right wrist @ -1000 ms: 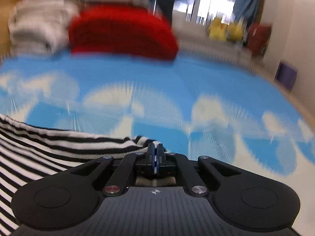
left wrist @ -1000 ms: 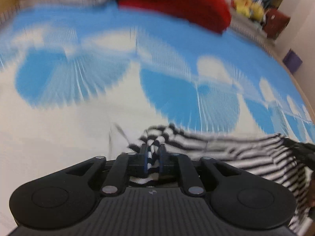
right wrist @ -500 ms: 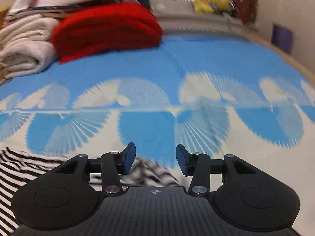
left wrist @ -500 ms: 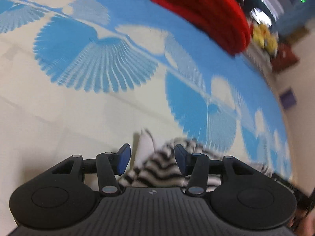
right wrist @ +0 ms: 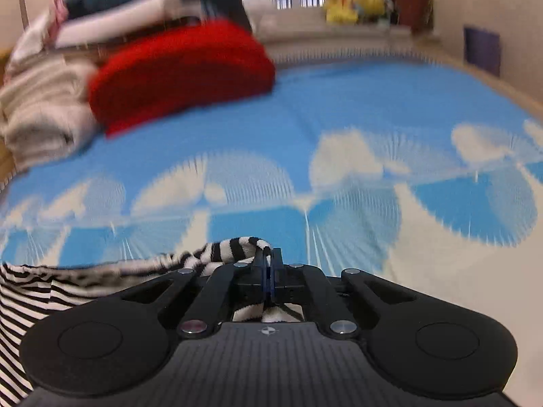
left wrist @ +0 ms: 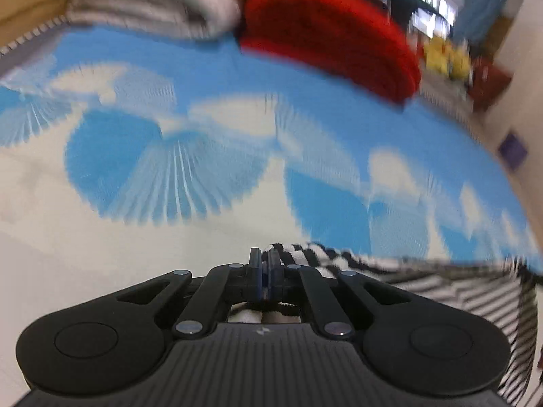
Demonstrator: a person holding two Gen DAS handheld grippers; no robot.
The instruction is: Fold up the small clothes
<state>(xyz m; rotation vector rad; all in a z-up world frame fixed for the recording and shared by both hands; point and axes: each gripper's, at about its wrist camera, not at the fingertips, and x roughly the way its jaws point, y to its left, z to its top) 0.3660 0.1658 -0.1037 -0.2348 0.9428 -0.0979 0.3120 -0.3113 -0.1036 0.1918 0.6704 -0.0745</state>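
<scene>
The striped garment (left wrist: 424, 285) is pinched at opposite edges by the left gripper (left wrist: 264, 271) and right gripper (right wrist: 269, 268). Both jaws have just been closing onto cloth, now clamped, likely so a fold can be carried over the bedspread (right wrist: 339, 129).

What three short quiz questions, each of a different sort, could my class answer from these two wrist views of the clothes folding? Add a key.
1. True or false: the left gripper has its jaws wide open over bare sheet.
2. Which garment does the right gripper pinch? A) the red folded pile B) the striped garment C) the cream folded pile
3. Fill in: the bedsheet is printed in blue and ____.

Key:
1. False: both jaws have just been closing and are shut on the striped garment.
2. B: the striped garment; the red folded pile and the cream folded pile lie apart at the far edge.
3. White.
</scene>
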